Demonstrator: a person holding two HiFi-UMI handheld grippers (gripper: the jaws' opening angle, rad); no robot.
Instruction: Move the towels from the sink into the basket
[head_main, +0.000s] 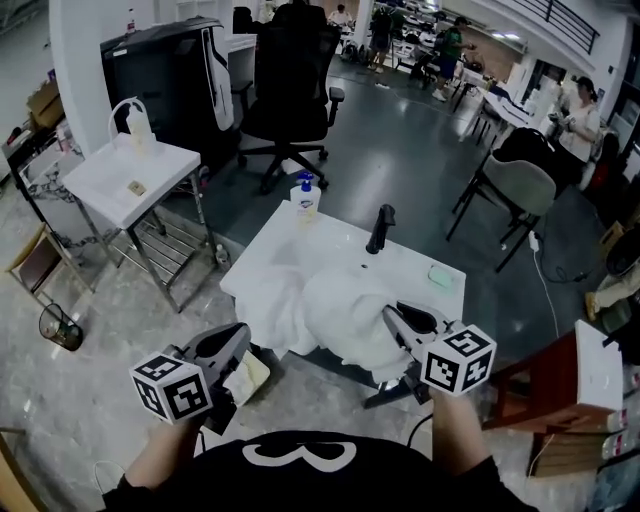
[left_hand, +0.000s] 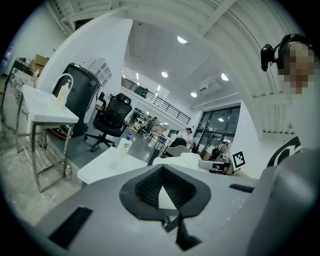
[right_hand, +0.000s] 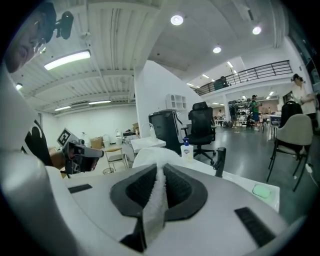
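The white towels (head_main: 340, 305) lie heaped across the basin of the white sink (head_main: 300, 238), one part spilling over its front left edge and hanging down; none of it has left the sink. The right gripper (head_main: 392, 318) is at the near right side of the heap, jaws clenched on a fold of towel; in the right gripper view a strip of white terry cloth runs straight between the dark pads (right_hand: 177, 190) of that gripper (right_hand: 160, 169). The left gripper (head_main: 240, 338) is held off the front left corner of the sink, just beside the hanging cloth but apart from it; in the left gripper view its (left_hand: 161, 171) jaws come together at the tips with nothing grasped.

A black faucet (head_main: 380, 228) stands at the back of the sink, a soap bottle (head_main: 306, 197) at its far left corner and a green soap bar (head_main: 442, 276) on the right rim. Below the left gripper a pale container (head_main: 248, 378) shows under the sink's edge; whether it is the basket I cannot tell. Further left stands a second white sink stand (head_main: 120, 185); behind it, a black office chair (head_main: 290, 85).
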